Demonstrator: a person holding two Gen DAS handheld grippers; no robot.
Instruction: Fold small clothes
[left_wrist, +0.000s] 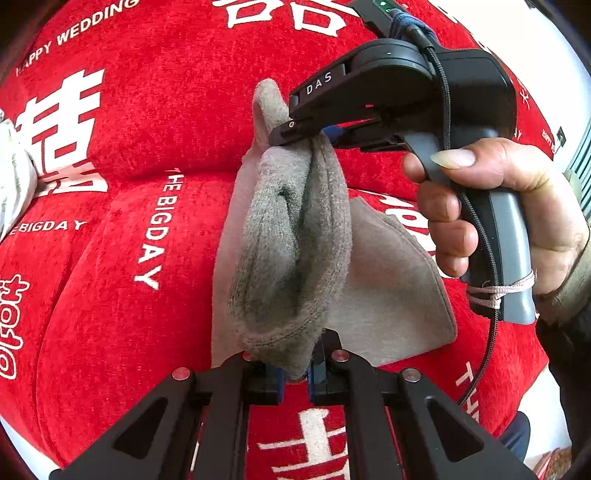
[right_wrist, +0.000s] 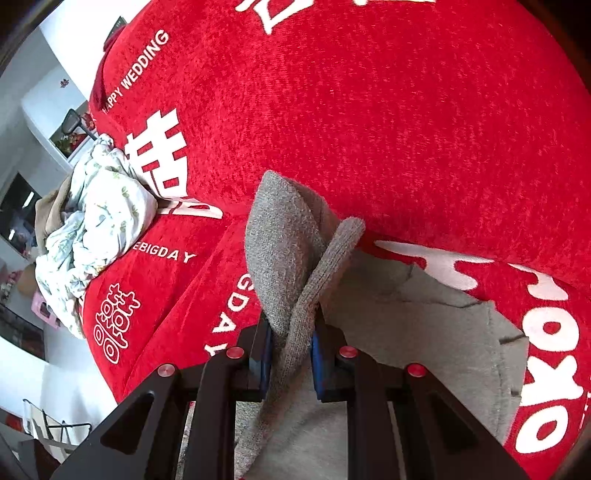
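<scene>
A small grey garment (left_wrist: 291, 236) hangs bunched between both grippers above a red sofa. My left gripper (left_wrist: 295, 373) is shut on its lower edge. My right gripper (left_wrist: 295, 133), held by a hand, is shut on its upper edge; in the right wrist view that gripper (right_wrist: 291, 347) pinches a twisted fold of the grey garment (right_wrist: 280, 240). A flatter beige-grey part (left_wrist: 391, 280) lies on the sofa below; it also shows in the right wrist view (right_wrist: 424, 350).
The red sofa cover (left_wrist: 147, 129) with white lettering fills both views (right_wrist: 369, 110). A crumpled white patterned cloth (right_wrist: 96, 221) lies at the sofa's left end, seen also at the left wrist view's edge (left_wrist: 11, 173). Room furniture shows beyond.
</scene>
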